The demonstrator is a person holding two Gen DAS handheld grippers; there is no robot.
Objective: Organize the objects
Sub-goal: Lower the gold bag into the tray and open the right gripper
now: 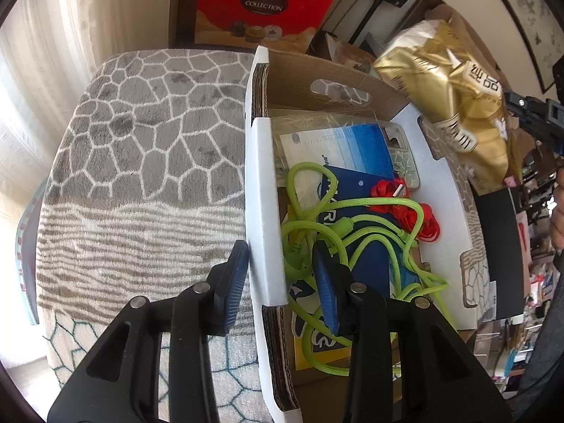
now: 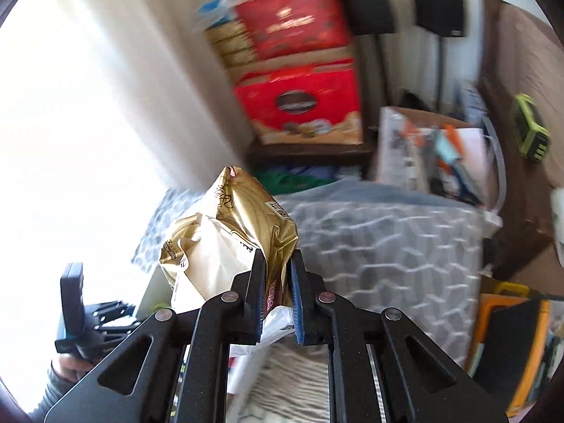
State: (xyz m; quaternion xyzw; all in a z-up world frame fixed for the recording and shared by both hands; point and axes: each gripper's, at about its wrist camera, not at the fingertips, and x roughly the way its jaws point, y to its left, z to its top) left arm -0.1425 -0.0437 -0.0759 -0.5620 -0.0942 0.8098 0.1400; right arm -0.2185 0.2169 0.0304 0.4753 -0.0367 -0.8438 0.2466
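A white cardboard box (image 1: 440, 190) sits on a grey patterned blanket. It holds a tangled green cord (image 1: 356, 243), a red cord (image 1: 416, 218), a blue packet (image 1: 359, 148) and a blue card. My left gripper (image 1: 280, 246) straddles the box's near wall (image 1: 268, 211), one blue pad outside and one inside among the green cord, clamped on it. My right gripper (image 2: 278, 257) is shut on a crumpled gold foil bag (image 2: 243, 229), which hangs in the air. In the left wrist view the gold foil bag (image 1: 451, 105) hovers over the box's far right corner.
Red "Collection" boxes (image 1: 261, 3) are stacked behind the blanket (image 1: 141, 141). An open carton of tools (image 2: 437, 151) and a green-black device (image 2: 528, 134) sit to the right. Black speakers (image 2: 437, 3) stand at the back. A yellow-black case (image 2: 507, 342) is at the lower right.
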